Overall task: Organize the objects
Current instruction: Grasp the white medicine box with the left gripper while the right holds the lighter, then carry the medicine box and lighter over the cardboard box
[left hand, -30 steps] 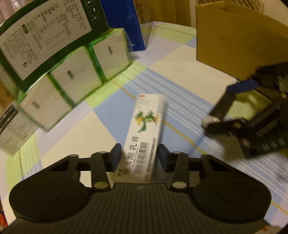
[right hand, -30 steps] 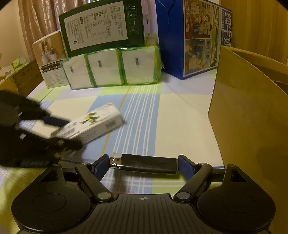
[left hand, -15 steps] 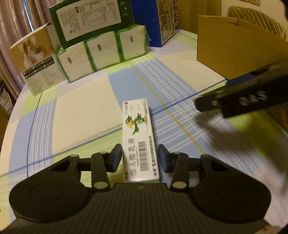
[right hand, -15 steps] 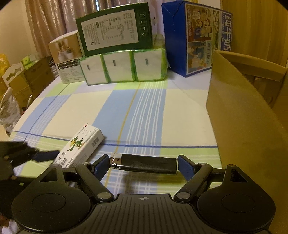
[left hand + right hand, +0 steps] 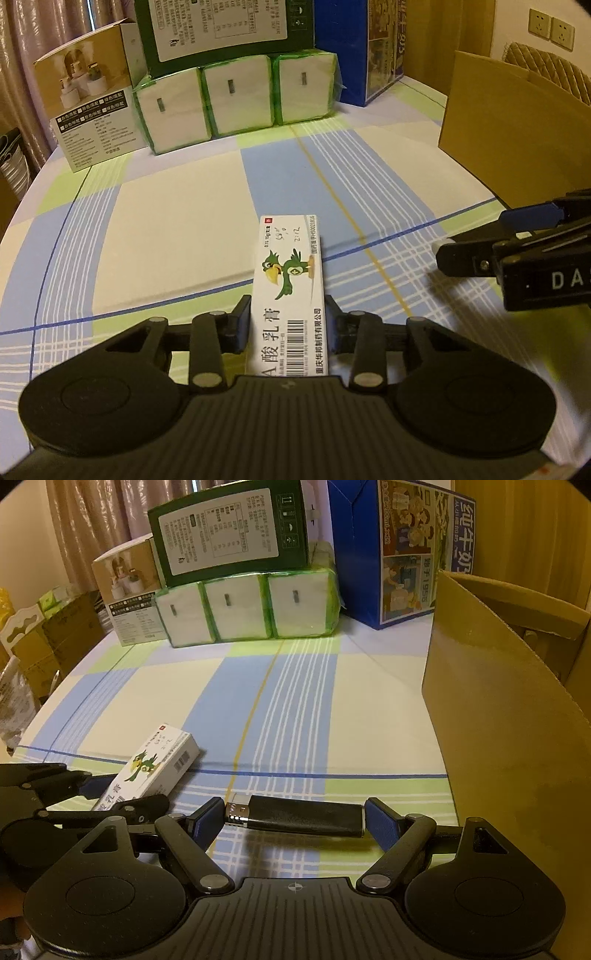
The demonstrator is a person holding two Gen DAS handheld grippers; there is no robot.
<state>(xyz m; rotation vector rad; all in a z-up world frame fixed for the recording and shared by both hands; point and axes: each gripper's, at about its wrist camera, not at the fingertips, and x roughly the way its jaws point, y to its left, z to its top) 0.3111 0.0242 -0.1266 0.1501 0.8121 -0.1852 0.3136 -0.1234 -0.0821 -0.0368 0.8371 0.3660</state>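
A white ointment box (image 5: 291, 273) printed with a green bird sticks forward from my left gripper (image 5: 288, 325), which is shut on the box's near end. In the right wrist view the same box (image 5: 159, 764) is at lower left, held low over the checked tablecloth by the left gripper (image 5: 110, 790). My right gripper (image 5: 295, 818) is shut on a black lighter (image 5: 303, 815), gripped crosswise by its two ends with the metal cap to the left. The right gripper (image 5: 487, 240) also shows at the right edge of the left wrist view.
An open cardboard box (image 5: 498, 720) stands on the right of the table (image 5: 258, 701). At the back are wrapped tissue packs (image 5: 247, 609) with a green carton (image 5: 229, 531) on top, a blue milk carton (image 5: 388, 546) and a beige product box (image 5: 92, 92).
Both grippers have drawn back toward the near edge of the table, each still holding its object. The left wrist view has levelled out and the back boxes look farther away.
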